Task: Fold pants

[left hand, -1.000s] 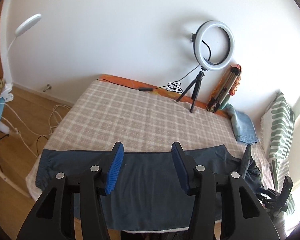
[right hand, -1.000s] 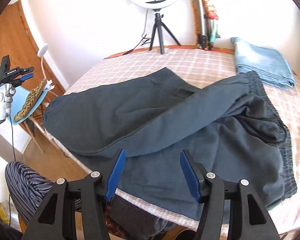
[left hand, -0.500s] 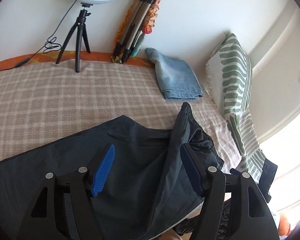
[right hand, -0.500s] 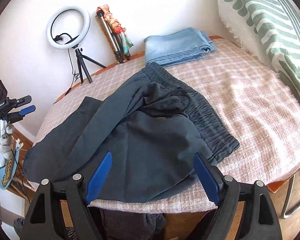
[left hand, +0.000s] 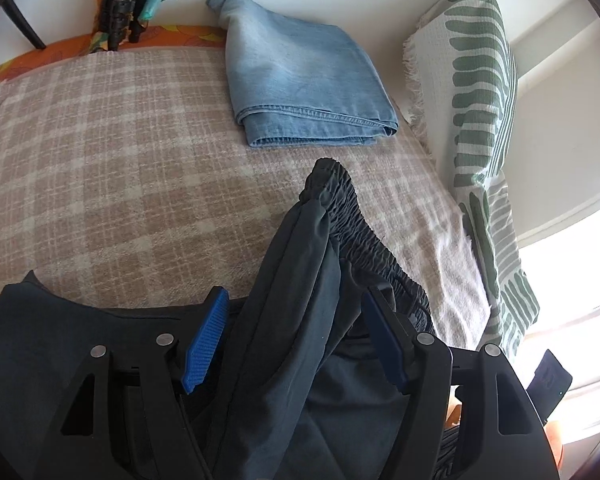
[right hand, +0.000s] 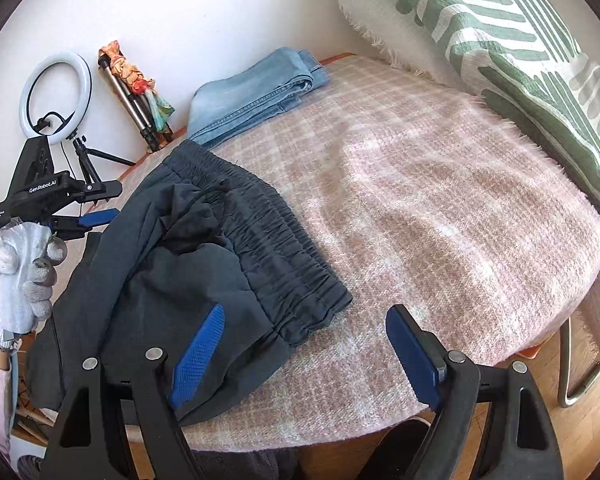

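While the checked bed (right hand: 420,184) carries everything, I see the dark pants (right hand: 204,264) bunched at its near edge, folded jeans (left hand: 300,76) beyond them; my left gripper (left hand: 296,344) and right gripper (right hand: 304,356) hover with jaws wide and empty, probably lining up on the waistband.

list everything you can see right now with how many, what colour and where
dark pants: one, charcoal, bunched at near edge of bed
folded jeans: one, light blue, far side by wall
plaid blanket: one, pink-beige, covering bed
patterned cushion: one, white and green, right side
ring light: one, white, on black tripod by wall
folded tripod: one, metal, scarf-wrapped, against wall
gloved hand: one, white-grey, holding left gripper
left gripper: black, blue pads, jaws open around pants fold
right gripper: black, blue pads, jaws open over waistband corner
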Demonstrator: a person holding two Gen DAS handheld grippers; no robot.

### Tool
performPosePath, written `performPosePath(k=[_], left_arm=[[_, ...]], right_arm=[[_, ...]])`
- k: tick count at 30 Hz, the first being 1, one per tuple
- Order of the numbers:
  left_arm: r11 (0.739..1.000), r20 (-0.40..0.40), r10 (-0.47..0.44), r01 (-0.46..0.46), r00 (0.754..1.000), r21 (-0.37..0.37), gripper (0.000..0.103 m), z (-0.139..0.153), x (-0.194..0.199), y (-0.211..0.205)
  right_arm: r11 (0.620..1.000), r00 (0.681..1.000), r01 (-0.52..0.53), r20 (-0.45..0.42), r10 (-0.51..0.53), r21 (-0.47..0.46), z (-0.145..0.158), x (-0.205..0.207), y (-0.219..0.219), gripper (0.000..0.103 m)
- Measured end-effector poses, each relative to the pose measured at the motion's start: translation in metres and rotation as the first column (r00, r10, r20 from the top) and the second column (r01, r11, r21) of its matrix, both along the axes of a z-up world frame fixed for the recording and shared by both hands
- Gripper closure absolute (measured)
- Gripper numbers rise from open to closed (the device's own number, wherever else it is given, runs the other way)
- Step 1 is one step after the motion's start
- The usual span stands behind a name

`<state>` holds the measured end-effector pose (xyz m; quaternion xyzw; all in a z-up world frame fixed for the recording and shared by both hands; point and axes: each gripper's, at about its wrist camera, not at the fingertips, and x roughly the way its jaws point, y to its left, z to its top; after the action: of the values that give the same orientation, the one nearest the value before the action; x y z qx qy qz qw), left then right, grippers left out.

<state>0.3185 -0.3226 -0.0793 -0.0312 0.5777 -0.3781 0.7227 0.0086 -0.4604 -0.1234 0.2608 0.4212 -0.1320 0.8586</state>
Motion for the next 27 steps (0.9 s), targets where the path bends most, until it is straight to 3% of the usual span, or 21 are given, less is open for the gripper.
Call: performPosePath(k=[4, 7, 9, 12, 21, 23, 27], left_arm=[[0.999, -0.051, 0.033, -0.034, 0.998, -0.016, 0.035, -0.015, 0.007, -0.008], [0.998, -0.055, 0.053, -0.055, 0.997, -0.041, 0.041, -0.022, 0.006, -0.013], [0.997, -0.030, 0.056, -0.057, 0.998, -0.046, 0.086, -0.023, 0.004, -0.016], [0.998, 0.028, 0.048, -0.047, 0.998, -0.052, 0.099, -0.017, -0.002, -0.024], [0.987, 0.277, -0.075, 0.111, 0.958, -0.115, 0.101, 0.059, -0.059, -0.041], [0.980, 0.312, -0.129, 0.168, 0.941, -0.102, 0.101, 0.065, -0.080, -0.044], [0.965, 0.304, -0.217, 0.252, 0.928, -0.080, 0.101, 0.051, -0.119, -0.050]], right_arm=[[0.999, 1.000, -0.023, 0.001, 0.022, 0.040, -0.007, 0.004, -0.013, 0.018], [0.996, 0.999, -0.037, 0.015, 0.036, 0.083, -0.014, 0.006, -0.018, 0.018], [0.995, 0.999, -0.039, 0.018, 0.038, 0.087, -0.018, 0.007, -0.018, 0.018], [0.995, 0.998, -0.049, 0.031, 0.046, 0.087, -0.016, 0.008, -0.016, 0.018], [0.996, 0.995, -0.007, 0.096, -0.002, 0.089, -0.003, -0.003, -0.025, 0.019], [0.995, 0.992, 0.003, 0.127, -0.016, 0.101, 0.004, -0.007, -0.029, 0.019], [0.985, 0.979, -0.008, 0.204, -0.028, 0.174, 0.014, -0.016, -0.038, 0.019]])
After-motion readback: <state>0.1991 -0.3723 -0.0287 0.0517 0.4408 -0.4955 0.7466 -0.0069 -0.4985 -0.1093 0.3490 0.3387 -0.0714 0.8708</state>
